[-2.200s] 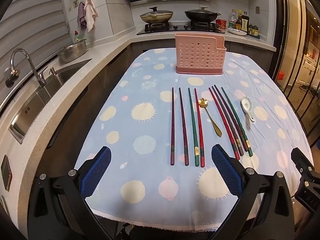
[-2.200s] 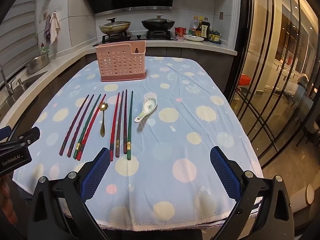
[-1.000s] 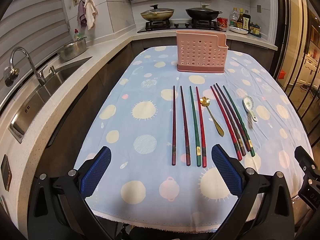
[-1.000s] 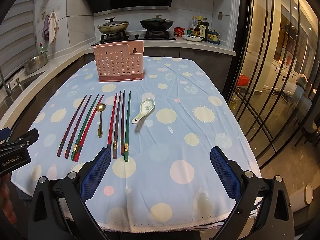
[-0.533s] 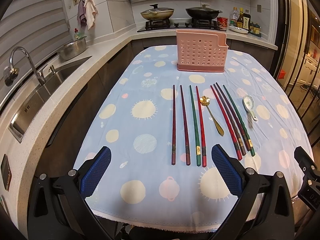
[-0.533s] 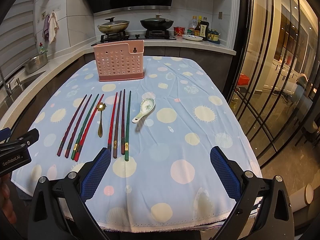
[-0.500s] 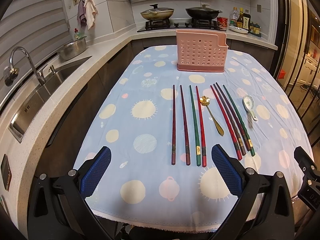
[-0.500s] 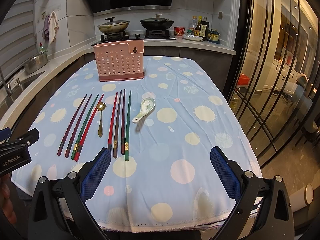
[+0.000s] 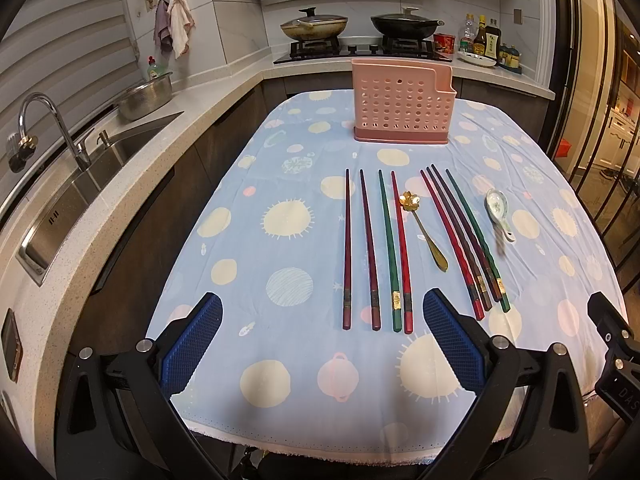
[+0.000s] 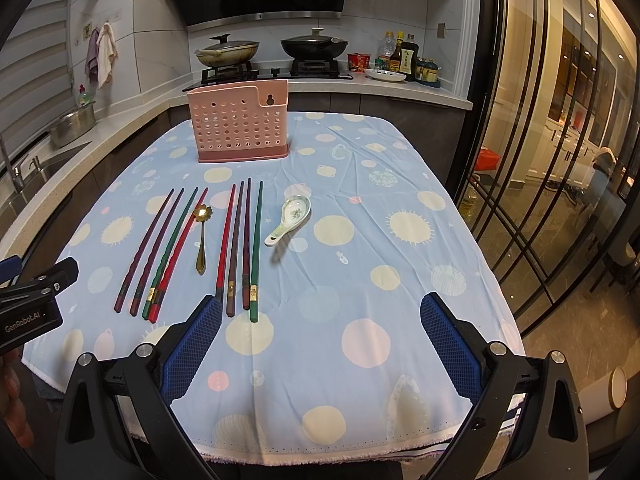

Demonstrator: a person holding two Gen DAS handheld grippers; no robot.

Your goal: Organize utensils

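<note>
Blue-padded fingers point(image 9: 198, 344) of the left gripper point(image 9: 322, 344) stand wide apart and empty over the table point(image 9: 288, 364), near four chopsticks point(image 9: 376, 250), a gold spoon point(image 9: 424, 228) and pink holder point(image 9: 402, 108), while the right gripper point(image 10: 320, 344), likewise spread and empty, hovers by four more chopsticks point(image 10: 240, 248) and a ceramic spoon point(image 10: 290, 218).

"GenRobot.AI" | on left tool point(image 10: 30, 304) | right wrist view

Home kitchen: stove point(image 9: 362, 46), sink point(image 9: 76, 200).
</note>
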